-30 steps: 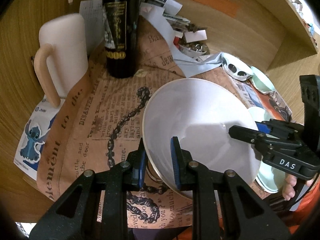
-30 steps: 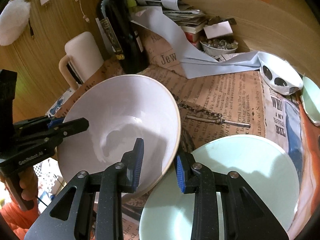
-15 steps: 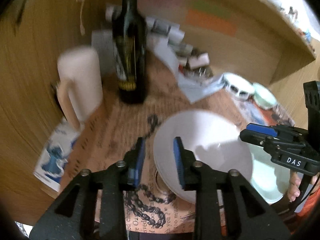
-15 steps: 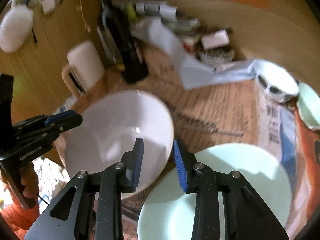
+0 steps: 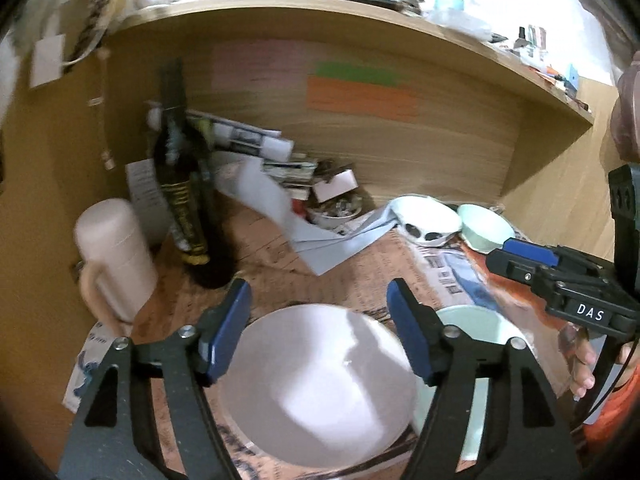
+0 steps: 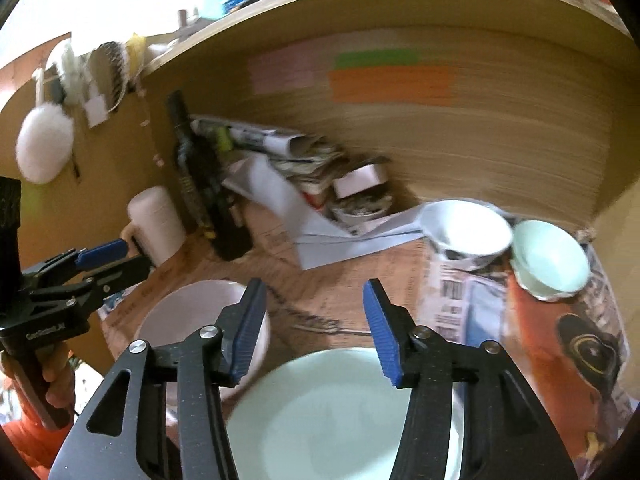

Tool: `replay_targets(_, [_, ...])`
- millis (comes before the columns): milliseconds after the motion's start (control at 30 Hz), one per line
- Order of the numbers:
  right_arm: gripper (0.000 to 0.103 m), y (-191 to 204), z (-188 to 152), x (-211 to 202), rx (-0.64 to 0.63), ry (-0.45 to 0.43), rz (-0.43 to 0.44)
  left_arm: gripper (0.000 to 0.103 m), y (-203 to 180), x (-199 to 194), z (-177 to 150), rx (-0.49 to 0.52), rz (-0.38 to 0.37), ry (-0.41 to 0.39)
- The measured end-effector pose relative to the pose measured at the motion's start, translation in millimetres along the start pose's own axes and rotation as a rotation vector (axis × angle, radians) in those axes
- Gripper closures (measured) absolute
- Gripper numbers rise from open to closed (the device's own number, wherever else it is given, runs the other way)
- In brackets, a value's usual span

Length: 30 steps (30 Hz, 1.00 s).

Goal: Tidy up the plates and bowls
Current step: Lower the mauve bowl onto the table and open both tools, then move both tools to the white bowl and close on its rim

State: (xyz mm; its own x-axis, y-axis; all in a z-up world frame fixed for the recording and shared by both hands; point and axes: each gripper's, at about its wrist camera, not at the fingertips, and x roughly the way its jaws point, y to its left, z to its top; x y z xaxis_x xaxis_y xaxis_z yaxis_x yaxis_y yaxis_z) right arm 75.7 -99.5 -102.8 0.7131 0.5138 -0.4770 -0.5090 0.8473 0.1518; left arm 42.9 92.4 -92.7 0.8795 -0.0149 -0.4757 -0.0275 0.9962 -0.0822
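Cluttered wooden desk [image 5: 440,168], newsprint covering [image 6: 360,280] under crockery (frames blurry). Left gripper [image 5: 320,328] spread wide over white bowl [image 5: 320,384]; right gripper [image 6: 316,324] spread, empty, above mint plate [image 6: 340,420].

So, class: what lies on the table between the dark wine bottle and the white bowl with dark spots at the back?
In the left wrist view, between the wine bottle and the spotted bowl lie folded pale-blue paper sheets, with a small cluttered dish behind them.

Dark bottle [image 5: 182,200] beside pale mug [image 5: 114,256] — papers [image 5: 256,146] behind.
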Motion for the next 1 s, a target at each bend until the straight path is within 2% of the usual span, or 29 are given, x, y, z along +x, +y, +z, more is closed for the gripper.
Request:
replay_targets(200, [0.050,-48.2,3.5,-6.9,0.054,-0.012,-0.091,0.024,-26.6,29.2,19.3,0.022,-0.046,0.039])
replay_targets(433, [0.050,-97.4,9.6,1.2,0.108,0.010,-0.159,0.023,-54.2,72.0,43.1,0.052,-0.073,0.103])
replay_targets(733, [0.050,-134.7,17.7,31.0,0.148,0.057,-0.166,0.023,-87.1,128.0,70.1,0.106,-0.088,0.202])
replay_targets(1000, [0.050,-162.0,20.6,52.8,0.197,0.092,-0.158,0.023,-108.1,187.2,84.0,0.166,-0.066,0.281])
